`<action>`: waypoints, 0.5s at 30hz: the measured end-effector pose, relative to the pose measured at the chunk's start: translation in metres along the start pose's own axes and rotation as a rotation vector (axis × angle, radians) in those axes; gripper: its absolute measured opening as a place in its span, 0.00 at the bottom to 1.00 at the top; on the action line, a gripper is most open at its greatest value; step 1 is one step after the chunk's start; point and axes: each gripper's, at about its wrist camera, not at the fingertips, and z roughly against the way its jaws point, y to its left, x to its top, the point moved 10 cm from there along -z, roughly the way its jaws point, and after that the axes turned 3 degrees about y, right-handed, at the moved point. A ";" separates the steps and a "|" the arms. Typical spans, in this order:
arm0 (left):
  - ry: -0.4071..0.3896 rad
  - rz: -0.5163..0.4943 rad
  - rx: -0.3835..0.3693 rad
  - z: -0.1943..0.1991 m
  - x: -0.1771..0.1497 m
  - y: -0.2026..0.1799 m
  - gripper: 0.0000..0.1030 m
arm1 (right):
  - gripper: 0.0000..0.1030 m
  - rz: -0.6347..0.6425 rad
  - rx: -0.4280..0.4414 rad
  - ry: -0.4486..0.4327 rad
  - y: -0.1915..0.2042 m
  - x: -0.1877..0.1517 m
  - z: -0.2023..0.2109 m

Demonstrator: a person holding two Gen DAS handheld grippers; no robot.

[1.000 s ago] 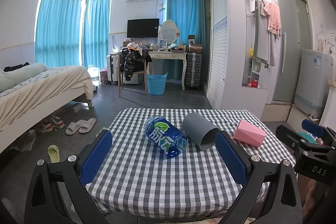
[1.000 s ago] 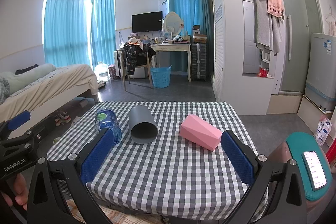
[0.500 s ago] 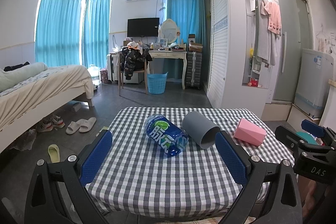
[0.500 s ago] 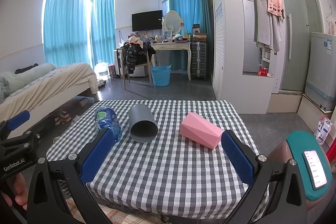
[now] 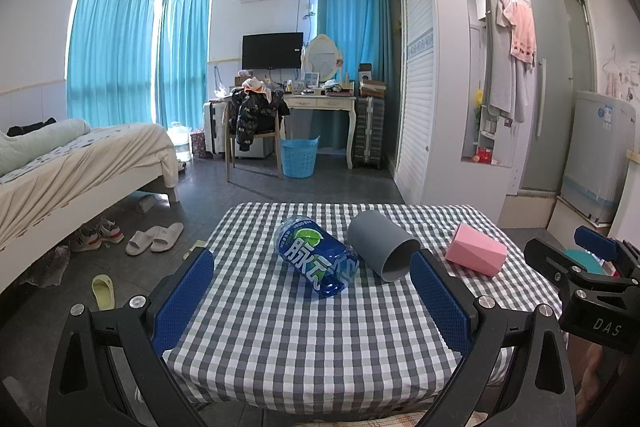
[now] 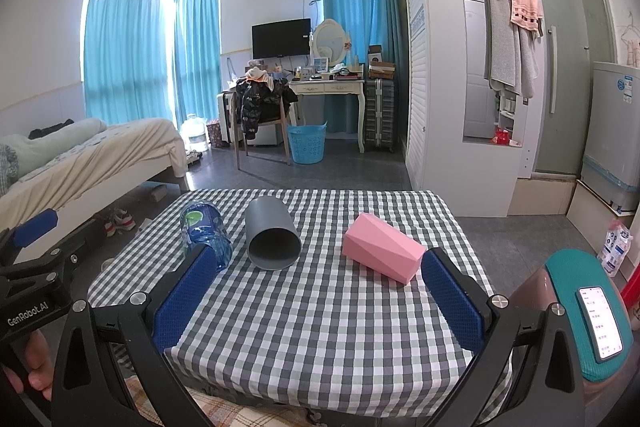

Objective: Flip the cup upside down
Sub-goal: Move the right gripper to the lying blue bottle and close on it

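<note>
Both of our grippers were spread wide and empty: the left gripper and the right gripper hung over the near edge of the checked table, touching nothing. By our judgement nothing of the flip was done. Three vessels lay on their sides ahead of us, well apart from the pads: a blue drink bottle, just beside it a grey cup with its mouth toward us, and farther right a pink faceted cup. We could not tell which cup was meant.

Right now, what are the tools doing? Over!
Left tool and right tool open, holding nothing. Grey cup, pink cup, blue bottle lying sideways. Nothing blocking.
</note>
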 end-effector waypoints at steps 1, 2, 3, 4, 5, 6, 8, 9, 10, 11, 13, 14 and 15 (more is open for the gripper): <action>0.002 0.000 0.002 0.000 0.000 0.001 0.99 | 1.00 0.001 0.001 0.001 0.000 0.000 0.000; 0.005 0.001 0.003 -0.001 -0.003 0.002 0.99 | 1.00 0.002 0.002 0.001 0.000 0.001 0.000; 0.007 0.004 0.005 -0.001 -0.004 0.003 0.99 | 1.00 0.003 0.003 0.002 0.001 0.000 0.000; 0.008 0.006 0.006 -0.001 -0.004 0.005 0.99 | 1.00 0.005 0.006 0.003 0.001 0.001 0.000; 0.009 0.008 0.007 -0.002 -0.003 0.006 0.99 | 1.00 0.007 0.008 0.005 0.002 0.001 -0.001; 0.009 0.010 0.009 -0.002 -0.003 0.008 0.99 | 1.00 0.011 0.009 0.006 0.003 0.004 -0.001; 0.013 0.016 0.014 -0.005 0.001 0.012 0.99 | 1.00 0.018 0.012 0.008 0.004 0.008 0.000; 0.012 0.020 0.018 -0.006 0.002 0.015 0.99 | 1.00 0.023 0.015 0.009 0.006 0.010 -0.001; 0.012 0.025 0.023 -0.007 0.003 0.020 0.99 | 1.00 0.029 0.020 0.010 0.008 0.013 -0.002; 0.013 0.029 0.029 -0.009 0.010 0.023 0.99 | 1.00 0.033 0.022 0.010 0.008 0.016 -0.003; 0.016 0.042 0.043 -0.015 0.014 0.034 0.99 | 1.00 0.049 0.027 0.010 0.013 0.023 -0.006; 0.018 0.049 0.051 -0.018 0.016 0.042 0.99 | 1.00 0.060 0.035 0.012 0.017 0.028 -0.009; 0.019 0.055 0.057 -0.021 0.019 0.047 0.99 | 1.00 0.066 0.041 0.015 0.020 0.031 -0.012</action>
